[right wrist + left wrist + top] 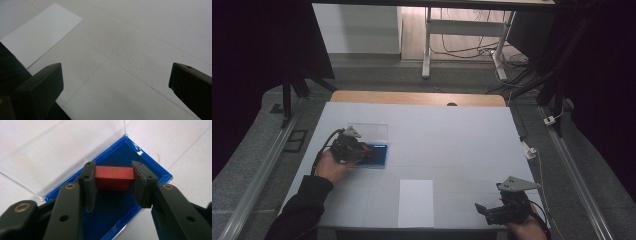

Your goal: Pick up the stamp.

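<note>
One red block [113,177] sits clamped in the left tongs [113,181] just above the blue-lined case [152,167]; likely a lift-out, next carried toward the paper [416,202]. Right tongs [116,82] gape apart, empty, near the paper.

A laboratory-type recording station is indicated. A wooden bench covered by a white sheet [452,135] is enclosed by black curtains [257,45] and black tripod legs [292,95]. Grey carpeted floor [252,145] with metal rails [262,165] is seen beside it. Loose cables [477,50] are seen beneath a white-framed desk [462,30] behind.
</note>
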A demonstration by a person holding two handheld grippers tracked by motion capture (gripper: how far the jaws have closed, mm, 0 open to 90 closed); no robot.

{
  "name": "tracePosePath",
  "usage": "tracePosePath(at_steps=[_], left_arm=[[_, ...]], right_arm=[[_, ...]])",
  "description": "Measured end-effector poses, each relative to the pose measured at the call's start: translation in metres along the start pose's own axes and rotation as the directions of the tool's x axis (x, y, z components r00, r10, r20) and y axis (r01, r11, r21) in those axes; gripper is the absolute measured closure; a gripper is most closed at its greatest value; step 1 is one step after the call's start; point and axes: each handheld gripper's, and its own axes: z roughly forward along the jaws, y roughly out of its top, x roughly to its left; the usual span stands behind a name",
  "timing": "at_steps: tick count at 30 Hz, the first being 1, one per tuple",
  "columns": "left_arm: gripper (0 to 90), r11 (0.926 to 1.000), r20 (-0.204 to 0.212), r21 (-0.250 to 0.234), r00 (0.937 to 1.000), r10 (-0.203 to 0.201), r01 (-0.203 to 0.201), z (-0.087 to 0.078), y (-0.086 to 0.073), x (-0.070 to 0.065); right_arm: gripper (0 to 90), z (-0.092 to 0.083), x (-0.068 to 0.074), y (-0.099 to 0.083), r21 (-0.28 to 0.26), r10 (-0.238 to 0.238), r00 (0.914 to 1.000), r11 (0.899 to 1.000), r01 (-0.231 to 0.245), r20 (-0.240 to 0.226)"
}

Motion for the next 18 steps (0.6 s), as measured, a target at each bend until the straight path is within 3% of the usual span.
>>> tracePosePath(at_steps=[5,9,18], left_arm=[[58.1,1.0,-0.029,0.01,0.9996,-0.001,0.001,-0.002,0.002,-0.002],[58.1,0.9994,-0.011,-0.022,0.9995,-0.028,0.028,-0.008,0.004,-0.002],[58.1,0.998,-0.012,-0.053,0.9993,-0.035,0.034,-0.019,0.01,-0.005]], right_arm=[[0.1,0.0,0.0,0.0,0.004,-0.004,1.0,1.0,0.004,0.001],[0.1,0.0,0.0,0.0,0.001,-0.003,1.0,1.0,0.003,-0.003],[0.1,0.0,0.0,0.0,0.001,-0.005,1.0,1.0,0.005,-0.004]])
